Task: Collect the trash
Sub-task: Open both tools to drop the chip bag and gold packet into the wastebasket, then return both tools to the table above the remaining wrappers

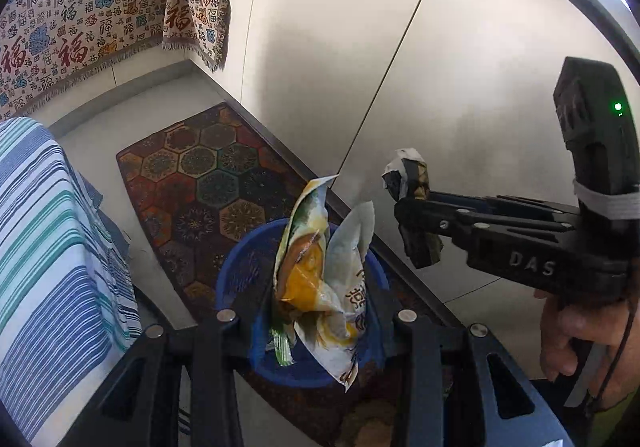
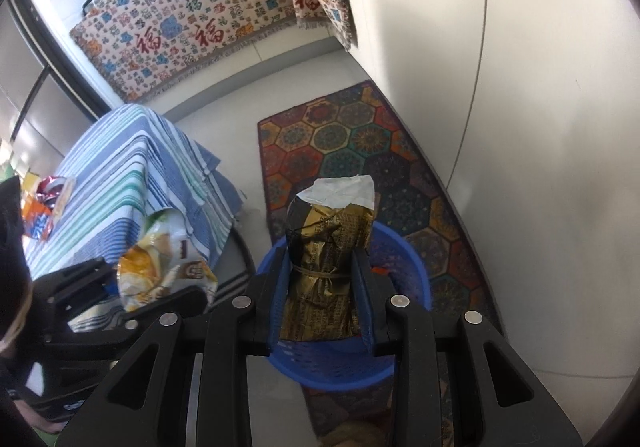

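My left gripper [image 1: 320,307] is shut on a crumpled white and yellow snack bag [image 1: 320,287], held over a blue plastic basket [image 1: 236,271] on the floor. My right gripper [image 2: 322,283] is shut on a gold and black wrapper [image 2: 328,247] with a white torn top, held above the same basket [image 2: 400,259]. The right gripper [image 1: 412,223] with its wrapper [image 1: 404,167] shows to the right in the left wrist view. The left gripper [image 2: 132,287] with the snack bag [image 2: 160,263] shows at the left in the right wrist view.
The basket stands on a hexagon-patterned rug [image 2: 360,143] beside a white wall [image 2: 500,67]. A table with a blue striped cloth [image 2: 120,175] is at the left, with more wrappers [image 2: 44,207] on it. A patterned throw [image 2: 192,23] covers furniture behind.
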The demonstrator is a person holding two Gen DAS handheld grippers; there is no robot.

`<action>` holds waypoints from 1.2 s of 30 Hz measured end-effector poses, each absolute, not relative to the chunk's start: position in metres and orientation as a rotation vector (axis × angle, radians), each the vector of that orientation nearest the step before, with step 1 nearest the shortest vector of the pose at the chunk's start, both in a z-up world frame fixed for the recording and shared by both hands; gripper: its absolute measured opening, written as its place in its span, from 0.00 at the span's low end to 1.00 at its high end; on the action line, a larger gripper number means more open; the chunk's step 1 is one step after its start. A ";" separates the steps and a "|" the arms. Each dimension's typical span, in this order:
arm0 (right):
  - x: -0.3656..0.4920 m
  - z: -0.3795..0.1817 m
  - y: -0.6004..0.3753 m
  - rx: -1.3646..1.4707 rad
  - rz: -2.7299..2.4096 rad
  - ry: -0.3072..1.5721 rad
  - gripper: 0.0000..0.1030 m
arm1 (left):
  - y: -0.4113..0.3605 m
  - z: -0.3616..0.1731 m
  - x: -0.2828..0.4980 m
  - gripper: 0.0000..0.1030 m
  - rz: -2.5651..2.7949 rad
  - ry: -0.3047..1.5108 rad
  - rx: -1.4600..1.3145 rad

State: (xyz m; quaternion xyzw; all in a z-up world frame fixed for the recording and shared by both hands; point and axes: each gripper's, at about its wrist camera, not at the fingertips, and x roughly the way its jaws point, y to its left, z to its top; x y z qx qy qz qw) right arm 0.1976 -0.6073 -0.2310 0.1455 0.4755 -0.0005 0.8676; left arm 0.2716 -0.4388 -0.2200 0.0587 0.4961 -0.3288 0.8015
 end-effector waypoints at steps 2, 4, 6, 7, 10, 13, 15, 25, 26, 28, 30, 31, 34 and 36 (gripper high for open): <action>0.197 -0.231 -0.609 0.318 0.001 0.993 0.30 | -0.441 -0.224 0.271 0.38 -0.706 1.069 0.127; 0.196 -0.231 -0.610 0.327 0.001 0.990 0.30 | -0.444 -0.227 0.271 0.38 -0.706 1.075 0.128; 0.196 -0.231 -0.610 0.336 0.002 0.989 0.30 | -0.447 -0.230 0.274 0.38 -0.707 1.078 0.132; 0.196 -0.231 -0.610 0.342 0.004 0.990 0.30 | -0.448 -0.231 0.274 0.38 -0.710 1.078 0.136; 0.198 -0.232 -0.610 0.350 0.008 0.993 0.31 | -0.453 -0.235 0.276 0.41 -0.713 1.075 0.147; 0.197 -0.233 -0.614 0.373 0.006 0.990 0.35 | -0.454 -0.242 0.281 0.55 -0.704 1.085 0.147; 0.197 -0.233 -0.619 0.396 0.009 0.984 0.55 | -0.454 -0.243 0.285 0.55 -0.710 1.099 0.119; 0.198 -0.223 -0.611 0.310 -0.075 0.944 0.64 | -0.425 -0.208 0.264 0.56 -0.704 1.049 0.108; 0.198 -0.220 -0.606 0.282 -0.084 0.936 0.65 | -0.416 -0.202 0.256 0.56 -0.703 1.035 0.118; 0.199 -0.215 -0.597 0.243 -0.084 0.915 0.67 | -0.396 -0.192 0.242 0.58 -0.685 1.008 0.134; 0.199 -0.210 -0.586 0.212 -0.072 0.887 0.72 | -0.370 -0.186 0.228 0.60 -0.666 0.996 0.142; 0.198 -0.207 -0.576 0.192 -0.062 0.870 0.73 | -0.353 -0.184 0.220 0.60 -0.647 0.991 0.143; 0.196 -0.202 -0.542 0.116 -0.025 0.828 0.76 | -0.300 -0.180 0.203 0.60 -0.582 0.988 0.134; 0.196 -0.200 -0.513 0.075 0.014 0.810 0.77 | -0.260 -0.179 0.194 0.60 -0.514 0.980 0.135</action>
